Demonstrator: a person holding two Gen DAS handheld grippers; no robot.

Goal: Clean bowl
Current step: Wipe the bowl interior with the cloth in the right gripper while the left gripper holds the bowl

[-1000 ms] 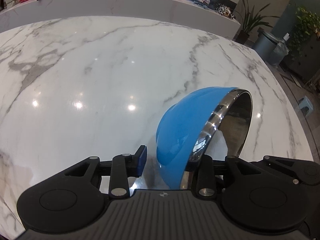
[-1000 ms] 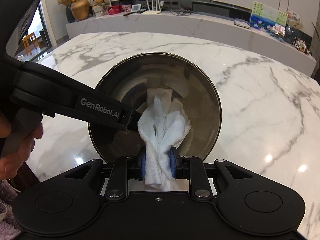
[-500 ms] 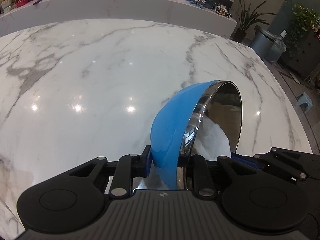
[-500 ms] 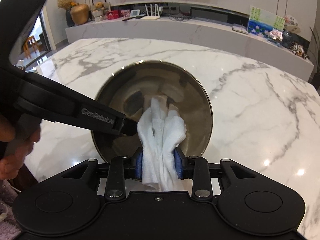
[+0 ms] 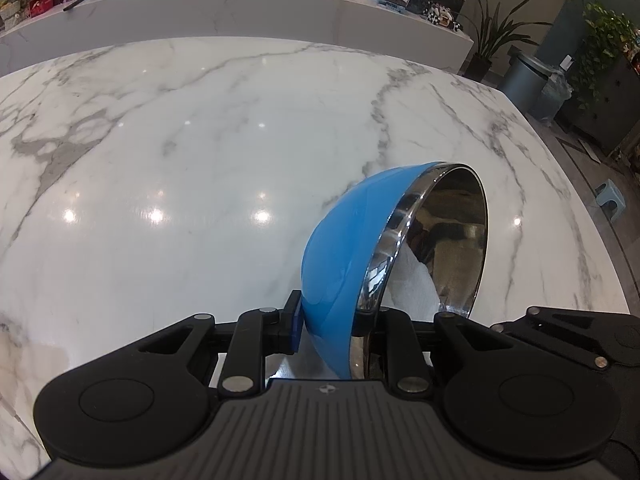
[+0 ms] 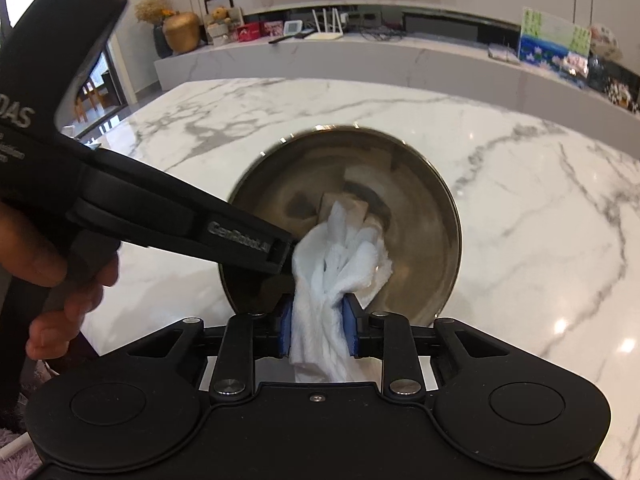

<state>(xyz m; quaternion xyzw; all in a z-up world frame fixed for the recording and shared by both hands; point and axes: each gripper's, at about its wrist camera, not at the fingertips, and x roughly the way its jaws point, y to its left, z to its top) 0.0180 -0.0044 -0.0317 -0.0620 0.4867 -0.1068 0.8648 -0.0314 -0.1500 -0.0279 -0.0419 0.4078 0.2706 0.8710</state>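
A bowl [image 5: 344, 248], blue outside and steel inside, stands tilted on its edge on the marble table [image 5: 200, 160]. My left gripper [image 5: 334, 320] is shut on its near rim, one pad on the blue wall and one inside. In the right wrist view the bowl's steel inside [image 6: 420, 208] faces me. My right gripper [image 6: 318, 330] holds a crumpled white paper towel [image 6: 340, 264], and its jaws are closing on it. The towel presses against the bowl's lower inner wall. The left gripper [image 6: 280, 256] reaches in from the left, held by a hand [image 6: 60, 268]. The towel [image 5: 412, 292] also shows inside the bowl.
A long marble sideboard [image 6: 400, 56] with routers, pictures and a gold vase runs along the back. Right of the table stand a grey bin [image 5: 524, 80], potted plants [image 5: 600, 40] and a small blue stool [image 5: 610, 200]. The table's right edge curves close to the bowl.
The left jaws closed in on the bowl's rim, the left pad now against the blue wall. The bowl turned more edge-on, and the towel shifted inside it.
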